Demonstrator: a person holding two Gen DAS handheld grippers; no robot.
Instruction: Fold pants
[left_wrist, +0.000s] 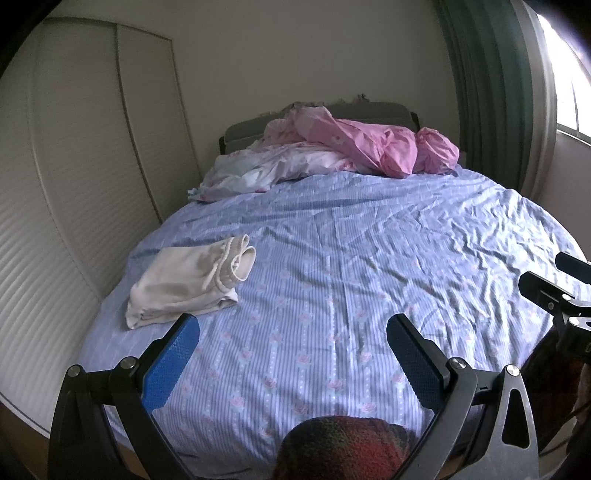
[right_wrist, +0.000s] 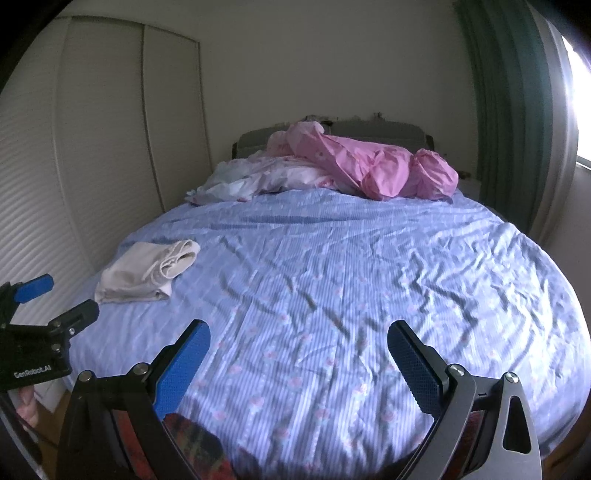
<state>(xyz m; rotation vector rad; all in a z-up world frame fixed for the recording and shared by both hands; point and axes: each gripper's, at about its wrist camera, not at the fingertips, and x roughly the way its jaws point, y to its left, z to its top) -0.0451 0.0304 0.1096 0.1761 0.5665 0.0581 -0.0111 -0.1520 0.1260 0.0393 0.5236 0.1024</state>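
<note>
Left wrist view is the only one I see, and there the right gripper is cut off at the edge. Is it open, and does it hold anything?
Observer: The right gripper is open. Its blue pads stand wide apart over the sheet and hold nothing.
Operator: Are the pants near it?
Observer: No. The white pants lie far to its left, ahead of the left gripper.
Operator: Is there any marking on the left gripper?
Observer: Yes, a label on its body reads "GenRobot.AI".
</note>
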